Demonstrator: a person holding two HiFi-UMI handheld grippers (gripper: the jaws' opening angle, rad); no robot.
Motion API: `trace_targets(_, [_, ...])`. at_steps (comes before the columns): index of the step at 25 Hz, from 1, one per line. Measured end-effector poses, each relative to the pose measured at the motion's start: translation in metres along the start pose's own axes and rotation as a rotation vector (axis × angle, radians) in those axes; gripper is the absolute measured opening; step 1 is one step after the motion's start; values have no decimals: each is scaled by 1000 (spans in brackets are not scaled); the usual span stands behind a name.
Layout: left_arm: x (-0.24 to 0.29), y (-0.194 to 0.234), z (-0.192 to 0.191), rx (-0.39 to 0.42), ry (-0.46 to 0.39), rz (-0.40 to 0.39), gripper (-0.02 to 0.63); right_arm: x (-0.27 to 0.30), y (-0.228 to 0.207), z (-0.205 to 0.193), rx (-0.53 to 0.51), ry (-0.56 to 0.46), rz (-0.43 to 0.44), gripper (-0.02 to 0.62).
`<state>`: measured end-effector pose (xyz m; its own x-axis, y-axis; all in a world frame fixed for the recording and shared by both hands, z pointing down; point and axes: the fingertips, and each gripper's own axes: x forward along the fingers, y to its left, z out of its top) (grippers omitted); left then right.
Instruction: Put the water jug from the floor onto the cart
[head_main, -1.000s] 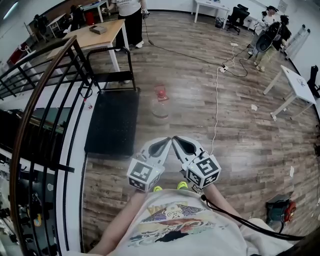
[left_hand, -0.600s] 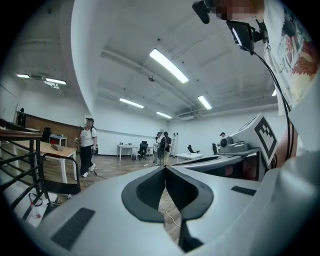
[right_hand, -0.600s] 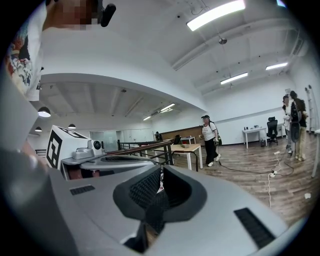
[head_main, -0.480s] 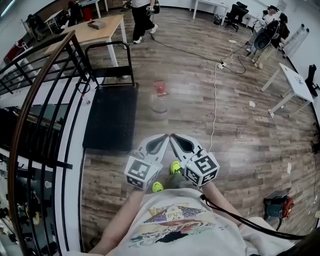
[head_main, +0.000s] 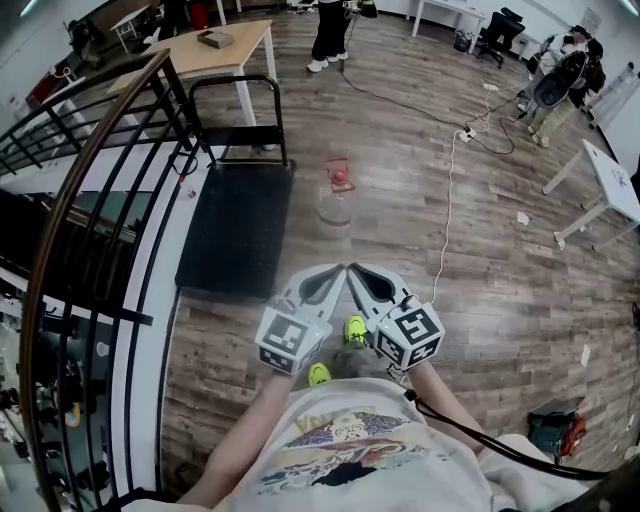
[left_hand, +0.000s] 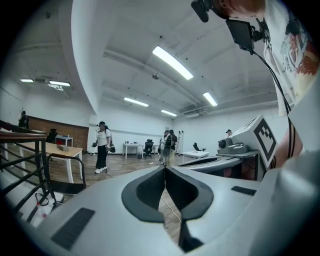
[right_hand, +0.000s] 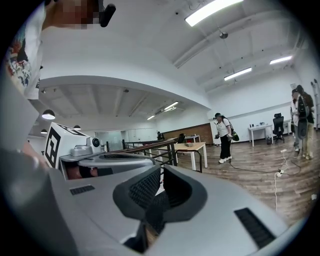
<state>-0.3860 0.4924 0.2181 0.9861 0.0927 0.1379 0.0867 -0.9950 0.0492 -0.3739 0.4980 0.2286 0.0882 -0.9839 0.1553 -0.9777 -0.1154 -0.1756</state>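
Note:
The water jug (head_main: 334, 207) is clear with a red cap and stands upright on the wooden floor, just right of the cart. The cart (head_main: 238, 230) is a low black platform with a black tube handle (head_main: 237, 82) at its far end. My left gripper (head_main: 331, 274) and right gripper (head_main: 358, 273) are held side by side in front of my chest, tips almost touching and pointing toward the jug, well short of it. In the left gripper view the left gripper (left_hand: 165, 168) is shut and empty. The right gripper (right_hand: 161, 171) is also shut, with nothing in it.
A black stair railing (head_main: 95, 170) runs along the left, beside the cart. A wooden table (head_main: 205, 45) stands beyond the cart. A white cable (head_main: 447, 200) trails over the floor right of the jug. A person (head_main: 330, 30) walks at the far end. A white table (head_main: 612, 185) stands at right.
Both grippers have edged forward together and stayed shut. The person at the far end has walked to the right. The jug and cart have not moved.

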Motion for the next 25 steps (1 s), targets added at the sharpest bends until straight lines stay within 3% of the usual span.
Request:
trace_targets(6, [37,23,-7,-13,22,15,11,25,-37,-3,16,16,15,29])
trace_targets(25, [210,92,-8,-26,67,122,11,96,-207,11,42,56,115,29])
